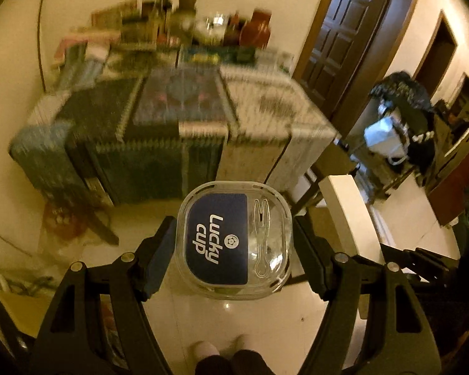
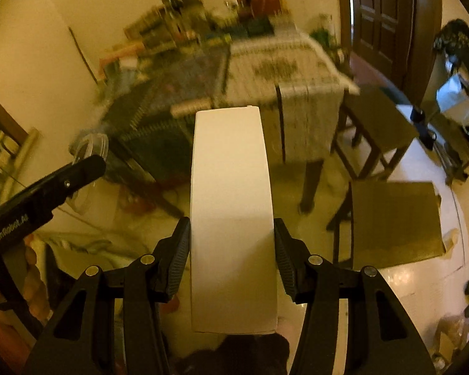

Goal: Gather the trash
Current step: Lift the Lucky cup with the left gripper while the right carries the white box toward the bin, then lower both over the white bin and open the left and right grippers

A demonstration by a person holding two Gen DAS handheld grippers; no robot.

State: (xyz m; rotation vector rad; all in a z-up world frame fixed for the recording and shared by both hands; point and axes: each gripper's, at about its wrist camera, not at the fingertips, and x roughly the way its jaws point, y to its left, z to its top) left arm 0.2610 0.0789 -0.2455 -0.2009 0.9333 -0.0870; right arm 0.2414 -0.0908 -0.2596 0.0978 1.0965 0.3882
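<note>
Left wrist view shows my left gripper (image 1: 234, 243) closed on a clear plastic cup (image 1: 234, 240) with a blue "Lucky cup" lid, held in the air above the floor (image 1: 234, 318); the left finger pad looks flush against the cup wall, though the contact on the right side is hard to read. My right gripper (image 2: 231, 250) is clamped on a white carton (image 2: 231, 212), which sticks out toward twelve o'clock past the fingertips. Both pieces of trash are off the worktop (image 1: 178, 106), which sits blurred at twelve o'clock, so I judge the rig is swinging fast. That is my main worry: the cup is smooth and rounded, and a quick turn could let it slide out forward. Squeezing harder might buckle its thin wall instead. The carton's overhang could clip the chair (image 2: 390, 215) at three o'clock in the right view. A black-lined bin (image 1: 400, 93) shows at two o'clock in the left view, which seems the likely drop point.
</note>
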